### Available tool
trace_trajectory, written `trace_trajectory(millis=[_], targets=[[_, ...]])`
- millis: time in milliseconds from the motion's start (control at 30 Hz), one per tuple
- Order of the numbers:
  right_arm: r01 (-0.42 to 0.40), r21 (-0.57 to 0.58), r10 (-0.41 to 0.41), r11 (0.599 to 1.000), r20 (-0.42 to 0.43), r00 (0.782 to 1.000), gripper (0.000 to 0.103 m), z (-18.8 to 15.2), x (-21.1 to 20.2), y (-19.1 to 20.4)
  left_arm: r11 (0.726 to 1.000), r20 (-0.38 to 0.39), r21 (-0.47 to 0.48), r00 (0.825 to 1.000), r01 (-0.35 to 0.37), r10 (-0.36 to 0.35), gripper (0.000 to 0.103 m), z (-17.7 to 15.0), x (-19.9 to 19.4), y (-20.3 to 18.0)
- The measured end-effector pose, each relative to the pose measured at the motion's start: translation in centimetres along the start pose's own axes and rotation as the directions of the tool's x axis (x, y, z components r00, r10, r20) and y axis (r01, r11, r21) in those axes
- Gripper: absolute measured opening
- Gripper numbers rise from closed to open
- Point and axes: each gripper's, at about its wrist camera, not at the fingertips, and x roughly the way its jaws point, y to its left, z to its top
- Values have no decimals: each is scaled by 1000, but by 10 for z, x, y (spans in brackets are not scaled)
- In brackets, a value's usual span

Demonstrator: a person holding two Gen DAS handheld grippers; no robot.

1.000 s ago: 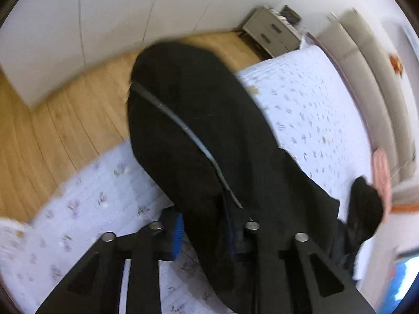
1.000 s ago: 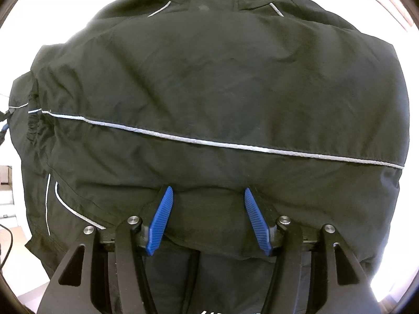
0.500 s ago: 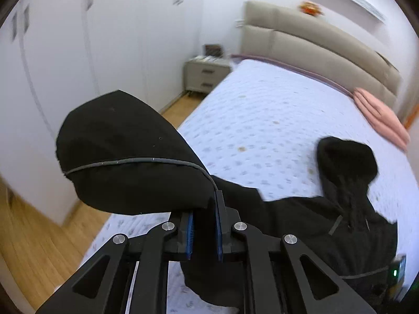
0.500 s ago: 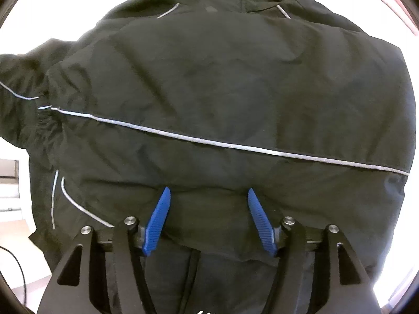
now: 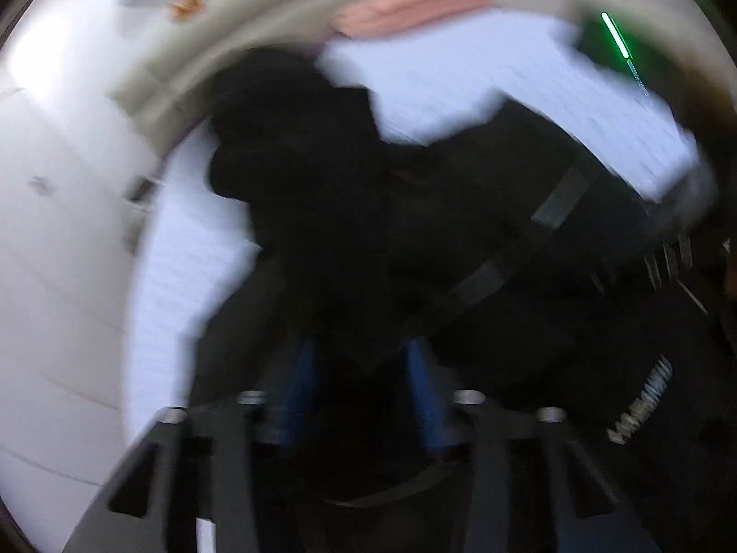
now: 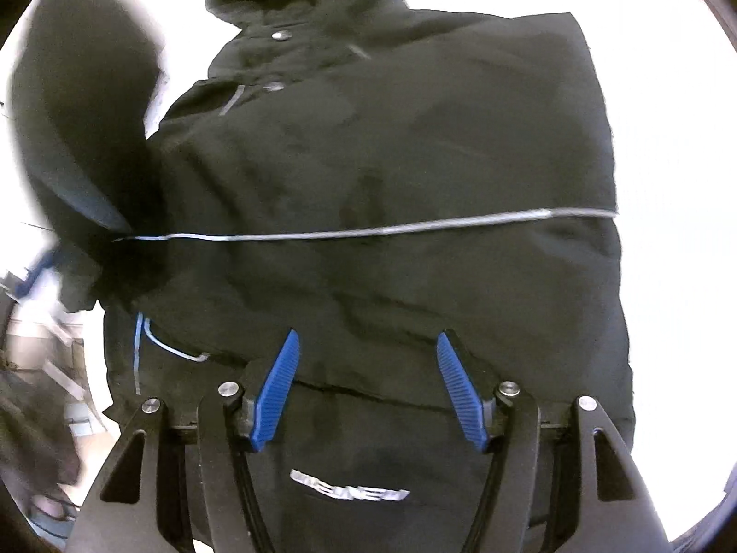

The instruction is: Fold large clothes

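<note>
**Inspector A:** Jacket [image 6: 391, 175], black, spread on the bed [image 5: 506, 73], filling almost the whole right wrist view. A thin pale piping line [image 6: 368, 230] crosses it side to side. Two snap studs show near the collar; white lettering [image 6: 350, 492] sits low on the fabric, unreadable.

**Inspector B:** Right gripper [image 6: 368, 387]?

**Inspector A:** Blue pads wide apart, nothing between them; the cloth lies beyond and beneath. Whether the fingertips [image 6: 276, 387] touch the fabric cannot be determined.

**Inspector B:** Left gripper [image 5: 359, 368]?

**Inspector A:** That view is heavily smeared. Blue pads [image 5: 301, 378] appear set apart, with dark cloth massed between and over them. Whether they pinch the jacket or merely sit behind it cannot be told.

**Inspector B:** Surroundings?

**Inspector A:** A black sleeve [image 6: 87, 106] rises at the left of the right wrist view, its end cut off by the frame edge. In the left view, a pink item [image 5: 410, 4] lies at the far end of the bed; a green light streak [image 5: 615, 34] is unidentifiable. The bedding is overexposed to plain white around the garment.
</note>
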Motion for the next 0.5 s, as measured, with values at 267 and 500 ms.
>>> trace_trajectory(millis=[267,500], targets=[[-107,9,106,994,111,988,67,-2,-34,-12,993,-63,-95,995,76,-82,66,-15,-18,12],[-188,100,166,977,197,966,67,28,-40,-29,955,-99,-296,994,22,-53,66,-14,-7,68]])
